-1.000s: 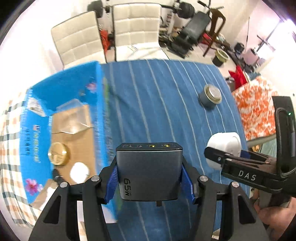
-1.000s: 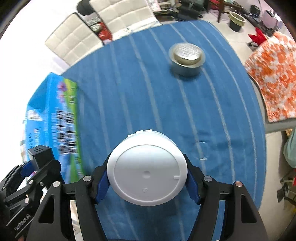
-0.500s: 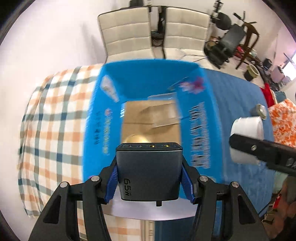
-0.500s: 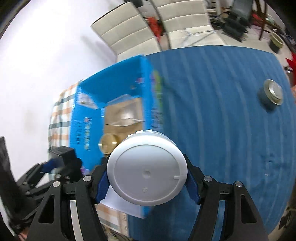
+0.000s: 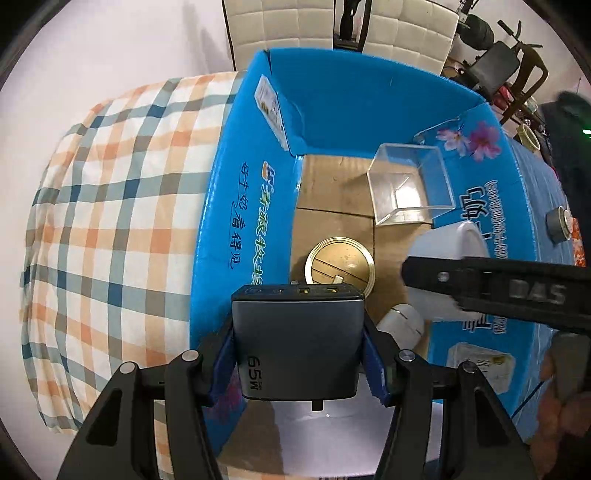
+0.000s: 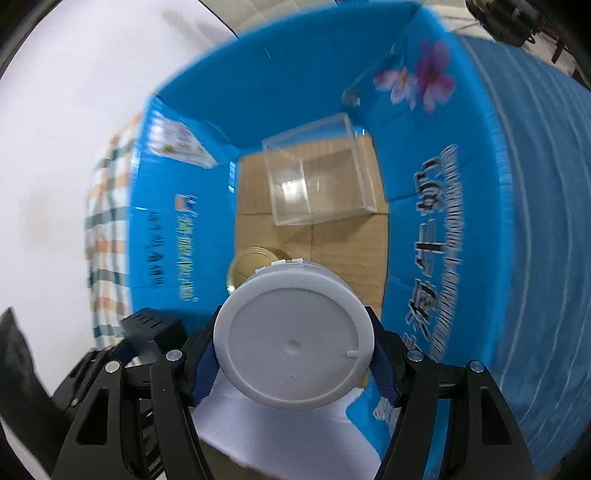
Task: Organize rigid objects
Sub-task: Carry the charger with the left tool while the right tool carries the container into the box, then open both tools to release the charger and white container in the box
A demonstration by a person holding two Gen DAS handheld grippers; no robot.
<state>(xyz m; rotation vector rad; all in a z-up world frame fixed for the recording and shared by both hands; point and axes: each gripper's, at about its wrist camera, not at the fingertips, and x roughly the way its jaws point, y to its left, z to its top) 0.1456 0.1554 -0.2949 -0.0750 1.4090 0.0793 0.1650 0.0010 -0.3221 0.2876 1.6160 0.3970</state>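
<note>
My left gripper (image 5: 298, 363) is shut on a dark grey 65W charger (image 5: 297, 339) and holds it over the near end of an open blue cardboard box (image 5: 251, 192). My right gripper (image 6: 293, 360) is shut on a white plastic jar (image 6: 293, 339) above the same box (image 6: 436, 236); the jar also shows in the left wrist view (image 5: 448, 269). Inside the box lie a clear plastic case (image 5: 408, 188), a gold round tin (image 5: 340, 264) and a small white object (image 5: 400, 323). The left gripper and charger (image 6: 151, 330) show at the lower left of the right wrist view.
The box sits between a checked cloth (image 5: 110, 206) on the left and a blue striped cloth (image 6: 543, 184) on the right. A grey round tin (image 5: 559, 223) stands on the blue cloth. White chairs (image 5: 280, 22) stand behind the table.
Both grippers have swung left from over the blue cloth to above the open box, each still holding its object. The right gripper now hangs over the box interior.
</note>
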